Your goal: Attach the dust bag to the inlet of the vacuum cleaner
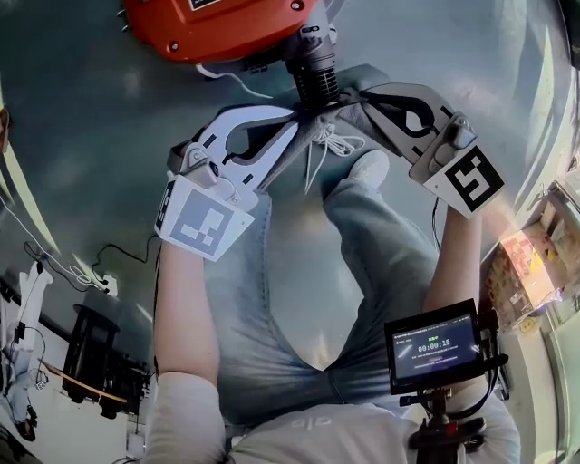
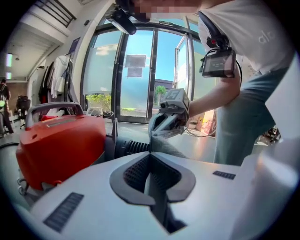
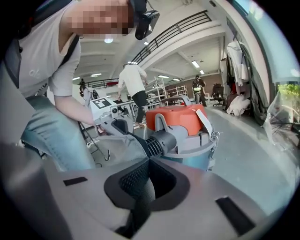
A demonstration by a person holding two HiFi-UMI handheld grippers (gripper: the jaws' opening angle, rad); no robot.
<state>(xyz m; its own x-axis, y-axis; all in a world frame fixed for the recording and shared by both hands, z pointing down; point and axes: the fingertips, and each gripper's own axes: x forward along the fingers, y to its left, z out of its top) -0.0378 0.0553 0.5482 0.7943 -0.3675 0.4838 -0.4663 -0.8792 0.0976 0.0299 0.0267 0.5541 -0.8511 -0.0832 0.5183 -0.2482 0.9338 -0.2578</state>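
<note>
As the dust bag looks light, floppy cloth, left tool and right tool each pinch shut on its edge — likely the best hold, beside the inlet.

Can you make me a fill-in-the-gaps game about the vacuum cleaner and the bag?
1. The left gripper and the right gripper both have their jaws ____ on the grey dust bag.
2. The dust bag's string is coloured ____.
3. The ribbed inlet of the vacuum cleaner is coloured ____.
Missing words: shut; white; black.
</note>
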